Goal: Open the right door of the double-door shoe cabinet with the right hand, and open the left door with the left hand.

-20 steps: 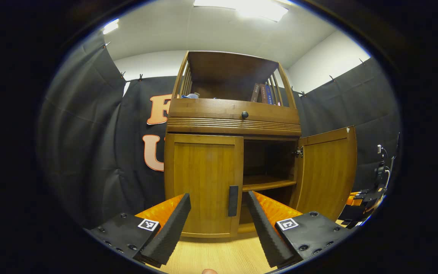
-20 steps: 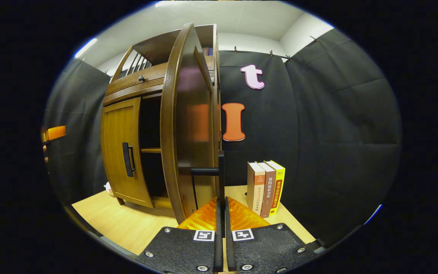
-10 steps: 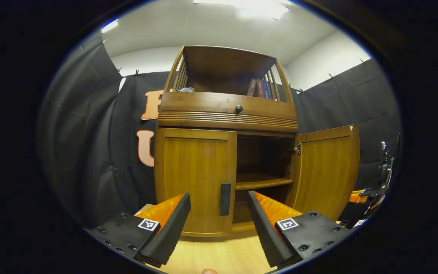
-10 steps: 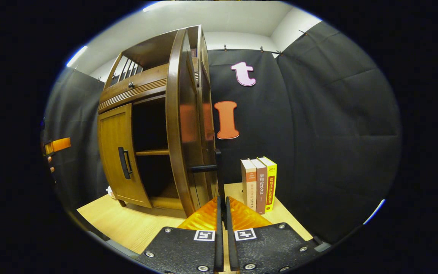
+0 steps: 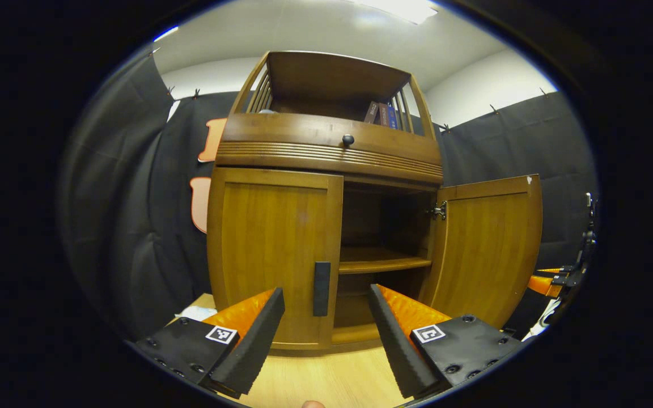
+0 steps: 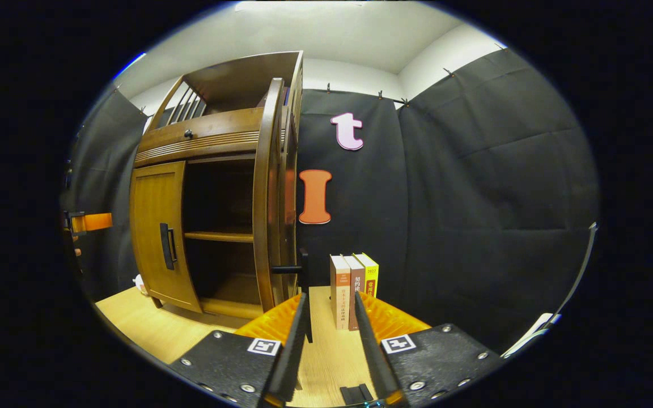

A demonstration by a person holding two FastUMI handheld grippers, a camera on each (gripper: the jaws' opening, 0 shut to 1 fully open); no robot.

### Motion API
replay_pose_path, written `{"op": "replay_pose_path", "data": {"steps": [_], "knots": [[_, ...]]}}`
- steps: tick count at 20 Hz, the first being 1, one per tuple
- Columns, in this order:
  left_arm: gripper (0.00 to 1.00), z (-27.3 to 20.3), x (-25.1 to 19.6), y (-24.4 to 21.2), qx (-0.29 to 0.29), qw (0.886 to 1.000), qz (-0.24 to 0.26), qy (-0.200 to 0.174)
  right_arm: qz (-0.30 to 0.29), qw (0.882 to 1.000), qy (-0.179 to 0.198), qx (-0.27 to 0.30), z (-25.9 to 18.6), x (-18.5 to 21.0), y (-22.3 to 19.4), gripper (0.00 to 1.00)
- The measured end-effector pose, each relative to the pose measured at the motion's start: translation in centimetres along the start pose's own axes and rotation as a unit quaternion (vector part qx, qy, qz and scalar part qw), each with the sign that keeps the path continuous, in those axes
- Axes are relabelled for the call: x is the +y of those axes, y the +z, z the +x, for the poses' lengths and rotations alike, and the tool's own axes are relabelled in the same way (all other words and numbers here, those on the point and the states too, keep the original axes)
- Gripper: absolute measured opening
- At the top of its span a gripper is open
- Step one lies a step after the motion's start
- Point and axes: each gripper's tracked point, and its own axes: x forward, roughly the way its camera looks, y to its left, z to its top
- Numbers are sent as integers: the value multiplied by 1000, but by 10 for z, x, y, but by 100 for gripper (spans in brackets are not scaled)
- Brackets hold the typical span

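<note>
change: right gripper (image 6: 329,334) has let go of the right door handle (image 6: 298,271); its jaws, clamped a second ago, now stand parted with the handle just ahead of the left fingertip. left gripper (image 5: 326,334) has drawn closer to the cabinet.
right door (image 5: 488,249): swung fully out, at 3 o'clock in the left gripper view; seen edge-on at 11 o'clock of the right gripper. judged done.
left door (image 5: 272,255): shut, flush with the shoe cabinet (image 5: 332,153).
left door handle (image 5: 321,288): black vertical bar at the door's inner edge, at 12 o'clock between the left gripper's fingers, not yet touched.
left gripper state: released, jaws wide, nothing held.
step in hand: approach and grasp the left handle.
method: advance straight, keep the bar centred between the pads, close only once both pads flank it, then pull along the hinge arc toward 9 o'clock.
risk: closing early would pinch the door face, not the bar.
books (image 6: 353,289): standing beside the cabinet, clear of the work.
</note>
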Motion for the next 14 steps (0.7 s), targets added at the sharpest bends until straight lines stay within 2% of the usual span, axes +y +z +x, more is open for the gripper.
{"op": "replay_pose_path", "data": {"steps": [3, 4, 5, 6, 9, 13, 14], "knots": [[96, 14, 6, -12, 4, 1000, -11, 4, 9, 1000, -17, -5, -5, -9, 7, 81], [94, 20, 8, -16, 6, 1000, -14, 6, 12, 1000, -24, -6, -6, -16, 8, 90], [96, 27, 11, -19, 8, 1000, -17, 8, 13, 999, -31, -6, -7, -21, 9, 88], [94, 32, 11, -23, 10, 1000, -20, 9, 14, 999, -36, -7, -9, -26, 9, 96], [94, 56, 17, -34, 12, 1000, -10, 20, 18, 998, -52, -13, -10, -38, 14, 98], [94, 98, 11, -45, 28, 999, 8, 17, 26, 997, -69, -19, -12, -52, 15, 98], [94, 107, 9, -51, 32, 999, 8, 17, 27, 997, -72, -20, -14, -54, 15, 92]]}}
